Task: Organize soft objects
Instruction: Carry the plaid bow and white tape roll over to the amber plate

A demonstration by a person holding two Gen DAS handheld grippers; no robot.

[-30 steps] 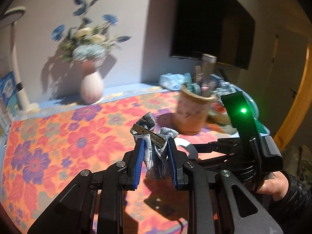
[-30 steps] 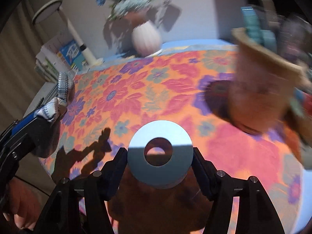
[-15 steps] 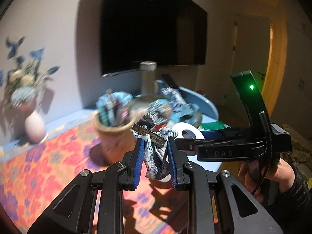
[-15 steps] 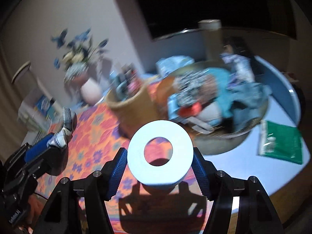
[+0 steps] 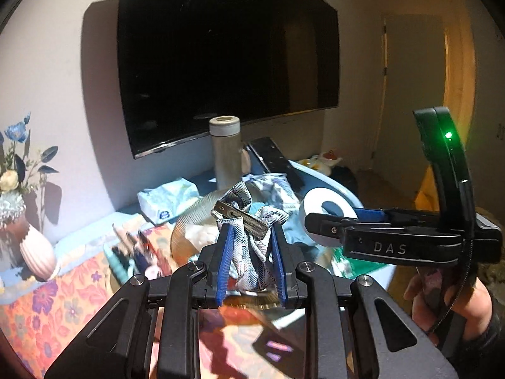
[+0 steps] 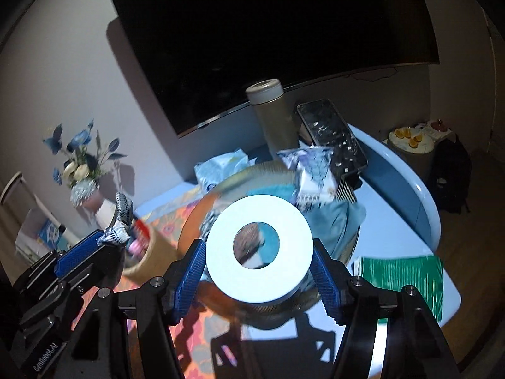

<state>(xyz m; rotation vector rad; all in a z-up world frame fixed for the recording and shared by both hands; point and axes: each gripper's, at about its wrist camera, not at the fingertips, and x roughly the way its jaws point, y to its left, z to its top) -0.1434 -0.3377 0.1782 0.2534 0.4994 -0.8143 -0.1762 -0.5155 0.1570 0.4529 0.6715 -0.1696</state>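
Observation:
My left gripper [image 5: 251, 243] is shut on a blue-and-white checked fabric bow with a metal hair clip [image 5: 243, 218]; the bow [image 6: 121, 221] also shows at the left of the right wrist view. My right gripper [image 6: 257, 263] is shut on a white roll of tape [image 6: 257, 248], seen side-on in the left wrist view as the roll [image 5: 326, 218] to the right of the bow. Both hang above a round woven basket [image 6: 262, 170] heaped with teal and patterned cloth [image 6: 334, 221].
A grey flask [image 6: 273, 113], a phone [image 6: 331, 132] and a tissue pack [image 5: 167, 197] stand behind the basket under a dark TV [image 5: 221, 57]. A pot of small items [image 6: 142, 252] sits left on the floral cloth [image 5: 47, 300], a vase of flowers [image 5: 34, 249] farther left, a green packet [image 6: 401, 274] right.
Both grippers swung right and rose, from over the floral cloth near the vase to above the basket at the table's right end. Each kept its hold on the bow and the tape roll.

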